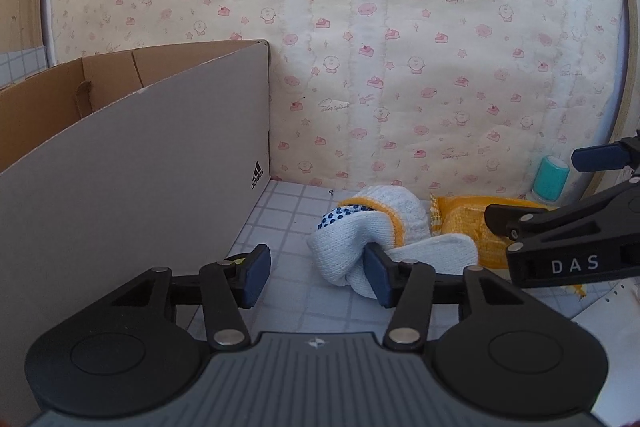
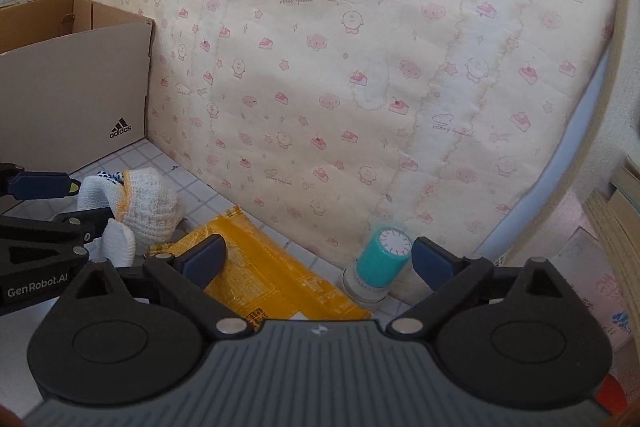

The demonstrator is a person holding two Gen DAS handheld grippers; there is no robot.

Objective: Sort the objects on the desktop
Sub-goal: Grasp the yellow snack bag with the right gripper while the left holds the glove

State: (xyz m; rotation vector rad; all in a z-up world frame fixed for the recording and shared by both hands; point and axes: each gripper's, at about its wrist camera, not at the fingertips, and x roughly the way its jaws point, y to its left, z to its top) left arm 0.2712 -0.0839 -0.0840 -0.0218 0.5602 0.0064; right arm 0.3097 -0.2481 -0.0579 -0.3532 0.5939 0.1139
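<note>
A bundle of white knitted gloves with yellow cuffs and blue dots lies on the grid-patterned tabletop. My left gripper is open just in front of it. Its right pad rests against the bundle's side and its left pad stands apart. Behind the gloves lies a yellow packet, and a teal round stamp stands upright by the wall. My right gripper is wide open low over the packet, with the stamp close to its right finger and nothing gripped.
A grey Adidas shoe box with its top open stands to the left, close to the left gripper. A quilted cloth with pink prints closes off the back. Books and papers lie at the far right.
</note>
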